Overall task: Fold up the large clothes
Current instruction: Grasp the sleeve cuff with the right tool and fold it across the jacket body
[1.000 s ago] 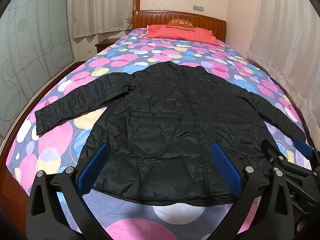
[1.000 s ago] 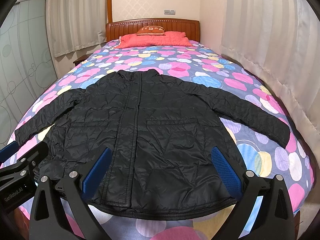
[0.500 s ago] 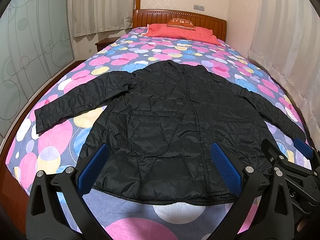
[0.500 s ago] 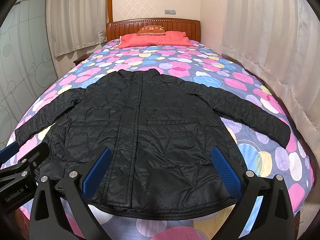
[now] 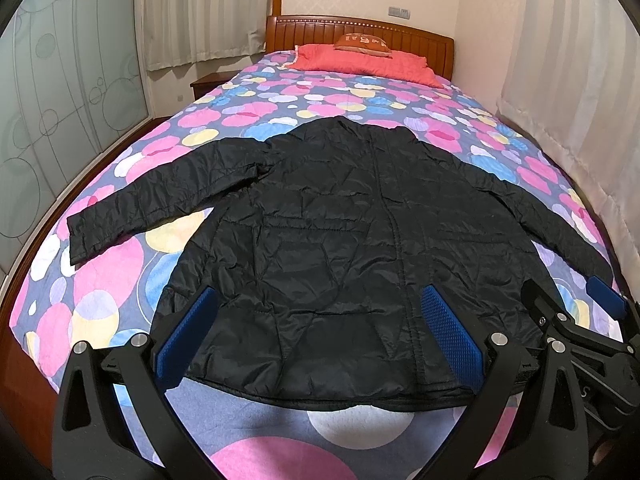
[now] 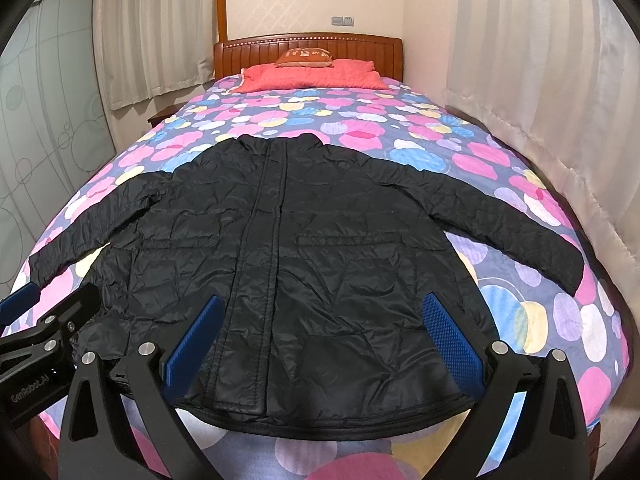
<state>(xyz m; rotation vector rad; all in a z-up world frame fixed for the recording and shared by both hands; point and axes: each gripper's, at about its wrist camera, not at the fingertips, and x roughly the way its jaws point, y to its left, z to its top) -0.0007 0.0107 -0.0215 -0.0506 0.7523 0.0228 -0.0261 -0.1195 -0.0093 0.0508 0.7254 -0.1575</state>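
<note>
Jacket: a black quilted jacket (image 5: 344, 240) lies flat, front up, on the bed (image 5: 280, 100), sleeves spread to both sides, hem nearest the cameras.
Change: nothing has visibly shifted since a second ago.
Left gripper (image 5: 320, 336): hovers over the hem, blue-padded fingers (image 5: 452, 336) spread wide, holding nothing.
Right gripper (image 6: 324, 340): likewise spread wide and empty, just beside the left.
Bed: spotted cover, red pillow (image 6: 312, 74) at the headboard.

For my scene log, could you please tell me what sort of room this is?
A bedroom, most likely: a bed with a wooden headboard, a red pillow, and curtains alongside.
</note>
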